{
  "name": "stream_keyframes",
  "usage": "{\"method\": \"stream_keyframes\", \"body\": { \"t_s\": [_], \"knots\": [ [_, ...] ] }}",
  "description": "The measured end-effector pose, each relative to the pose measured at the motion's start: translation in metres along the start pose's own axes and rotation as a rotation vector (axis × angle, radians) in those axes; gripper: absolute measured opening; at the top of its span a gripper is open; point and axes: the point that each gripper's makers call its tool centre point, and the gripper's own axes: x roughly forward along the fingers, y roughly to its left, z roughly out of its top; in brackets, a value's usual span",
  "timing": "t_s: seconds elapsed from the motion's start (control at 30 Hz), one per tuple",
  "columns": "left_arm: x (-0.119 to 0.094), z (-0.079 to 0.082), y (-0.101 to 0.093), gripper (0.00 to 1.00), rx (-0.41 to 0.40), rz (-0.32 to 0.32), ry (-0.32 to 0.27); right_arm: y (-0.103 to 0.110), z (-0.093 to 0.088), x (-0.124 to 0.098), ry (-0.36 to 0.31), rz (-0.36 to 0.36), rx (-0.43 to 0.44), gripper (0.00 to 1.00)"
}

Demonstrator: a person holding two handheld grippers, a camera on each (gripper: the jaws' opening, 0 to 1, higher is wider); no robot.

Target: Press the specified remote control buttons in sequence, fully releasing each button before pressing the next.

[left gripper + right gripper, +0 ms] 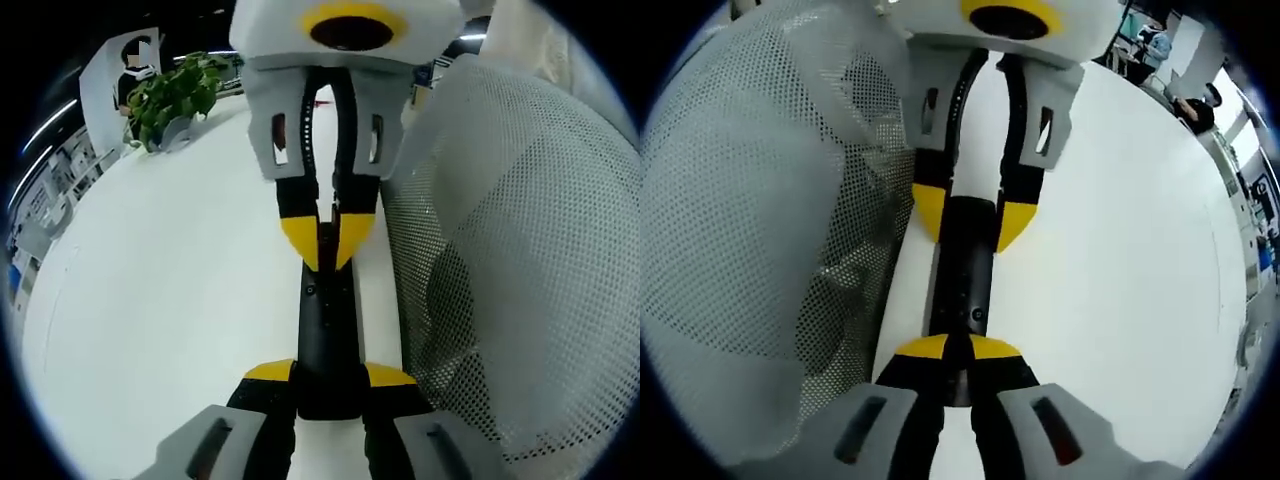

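One black remote control (pixel 325 340) lies lengthwise on the white worktop (pixel 170 300), just beside a white mesh chair back (pixel 520 260).

Left claw (pixel 327 375): in the left gripper view its two yellow-tipped jaws are closed in on the near end of the remote, one on each side, touching it. It has hold of the remote and steadies it.

Right claw (pixel 958 350): in the right gripper view its jaws are brought nearly together, the tips meeting over the remote's top face at the end opposite the left claw's. It grips nothing; the tips sit on or just above the button area. Whether a button is actually depressed cannot be told, and the buttons themselves are too dark to make out.

Progress, judged: a press is under way or about to begin. Which button in the sequence this is, and how many remain, the views do not show. A full lift of the tips is still due before any next press.

Count: one remote, two claws, one mesh chair back, one potted plant (pixel 172 100) at the far edge of the worktop.
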Motion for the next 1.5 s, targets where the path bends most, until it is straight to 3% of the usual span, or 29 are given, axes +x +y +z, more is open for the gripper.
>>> {"method": "stream_keyframes", "body": {
  "t_s": [0.17,0.27,0.33,0.6,0.8,1.0,1.3,1.5],
  "knots": [
    [0.0,0.0001,-0.0002,0.24,0.001,-0.001,0.002,-0.0009,0.0008,0.0004,-0.009,-0.003,-0.039,0.05],
    [-0.0002,0.0002,-0.0001,0.24,-0.001,-0.004,-0.001,0.0003,0.0016,0.0005,0.003,0.001,-0.15,0.04],
    [-0.0003,0.0004,-0.0001,0.24,-0.002,-0.004,-0.003,0.001,0.0016,0.0008,0.01,0.002,-0.173,0.04],
    [-0.0002,0.0009,0.0003,0.24,-0.005,-0.007,-0.008,-0.0039,0.0005,0.0019,0.004,0.028,-0.028,0.01],
    [0.0001,0.0011,0.0005,0.24,-0.005,-0.006,-0.007,-0.0043,0.0009,0.0023,0.036,0.017,-0.012,0.0],
    [0.0003,0.0014,0.0007,0.24,-0.006,-0.009,-0.013,-0.003,0.0007,0.0022,0.058,-0.022,-0.065,0.0],
    [0.0008,0.0017,0.0009,0.24,0.0,-0.007,-0.008,-0.0041,0.0009,0.0026,0.085,0.017,-0.106,0.0],
    [0.0004,0.0017,0.0011,0.24,-0.004,-0.017,-0.027,-0.0037,0.0006,0.0025,0.085,0.0,-0.071,0.0]
  ]
}}
